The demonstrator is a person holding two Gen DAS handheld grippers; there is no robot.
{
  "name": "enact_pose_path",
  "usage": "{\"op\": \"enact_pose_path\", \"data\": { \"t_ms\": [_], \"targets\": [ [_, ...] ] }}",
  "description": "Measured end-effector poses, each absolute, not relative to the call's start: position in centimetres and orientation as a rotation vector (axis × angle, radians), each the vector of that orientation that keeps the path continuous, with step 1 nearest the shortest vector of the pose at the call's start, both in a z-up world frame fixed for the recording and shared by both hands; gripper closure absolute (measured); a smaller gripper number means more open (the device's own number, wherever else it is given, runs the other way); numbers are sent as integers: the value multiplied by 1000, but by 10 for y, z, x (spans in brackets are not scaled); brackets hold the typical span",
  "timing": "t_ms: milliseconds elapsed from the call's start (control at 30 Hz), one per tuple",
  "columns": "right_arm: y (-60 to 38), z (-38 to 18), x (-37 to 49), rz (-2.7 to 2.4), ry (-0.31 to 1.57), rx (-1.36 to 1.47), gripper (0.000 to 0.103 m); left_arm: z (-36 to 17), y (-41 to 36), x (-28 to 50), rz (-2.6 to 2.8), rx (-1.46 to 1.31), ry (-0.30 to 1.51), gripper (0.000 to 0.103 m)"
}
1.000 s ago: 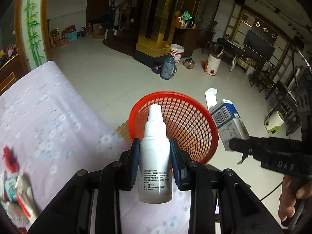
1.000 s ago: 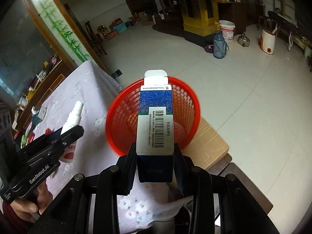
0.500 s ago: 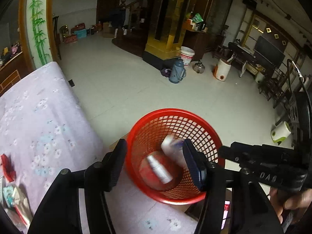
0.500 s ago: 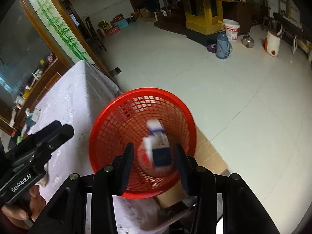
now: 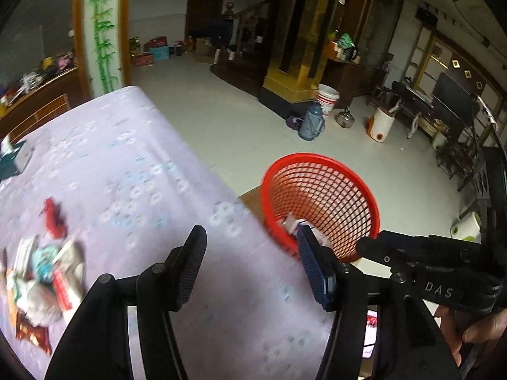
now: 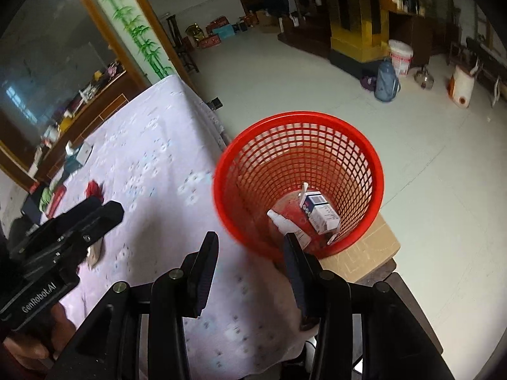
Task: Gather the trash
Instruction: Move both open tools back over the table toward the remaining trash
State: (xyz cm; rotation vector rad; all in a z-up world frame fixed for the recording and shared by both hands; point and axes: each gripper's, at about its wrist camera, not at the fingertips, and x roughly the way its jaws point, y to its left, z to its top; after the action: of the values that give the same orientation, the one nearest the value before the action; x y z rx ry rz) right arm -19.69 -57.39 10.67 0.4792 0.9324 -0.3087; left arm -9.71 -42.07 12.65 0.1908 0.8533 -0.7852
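A red mesh basket (image 6: 374, 171) (image 5: 367, 196) stands beside the table's edge on a cardboard box (image 6: 377, 247). Inside it lie a white spray bottle (image 6: 282, 221) and a blue and white carton (image 6: 320, 212). My right gripper (image 6: 250, 253) is open and empty, just in front of the basket over the table's edge. Nothing sits between the fingers of my left gripper (image 5: 250, 247), which is open over the lilac tablecloth (image 5: 133, 171), left of the basket. A heap of wrappers and packets (image 5: 41, 272) lies on the cloth at the left, with a red scrap (image 5: 54, 218) beyond it.
A small box (image 5: 16, 158) sits at the table's far left. On the tiled floor beyond the basket stand a blue thermos (image 5: 312, 125), a white bucket (image 5: 328, 98), a kettle (image 5: 345, 118) and a white and orange appliance (image 5: 381, 125). A hand (image 5: 469, 329) holds the right gripper's grip.
Both grippers opened and dropped the spray bottle and the carton into the red basket. Both have since swung left, toward the table and the heap of wrappers.
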Motion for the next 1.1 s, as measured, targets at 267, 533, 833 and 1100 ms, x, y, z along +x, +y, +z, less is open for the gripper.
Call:
{"op": "enact_pose_path", "data": {
  "t_ms": [267,533,833,1100],
  "targets": [
    [-491,101,-200,-221,947,398,56,129,-344,-99,-712,193,862,45],
    [-443,99,-191,-178,978,362,56,123,-278,-91,-655,150,886,45],
    [-402,94,-167,-125,1011,361,56,116,-215,-82,-586,87,902,45],
    [-362,88,-136,-57,1038,354,56,106,-138,-65,-461,19,931,45]
  ]
}}
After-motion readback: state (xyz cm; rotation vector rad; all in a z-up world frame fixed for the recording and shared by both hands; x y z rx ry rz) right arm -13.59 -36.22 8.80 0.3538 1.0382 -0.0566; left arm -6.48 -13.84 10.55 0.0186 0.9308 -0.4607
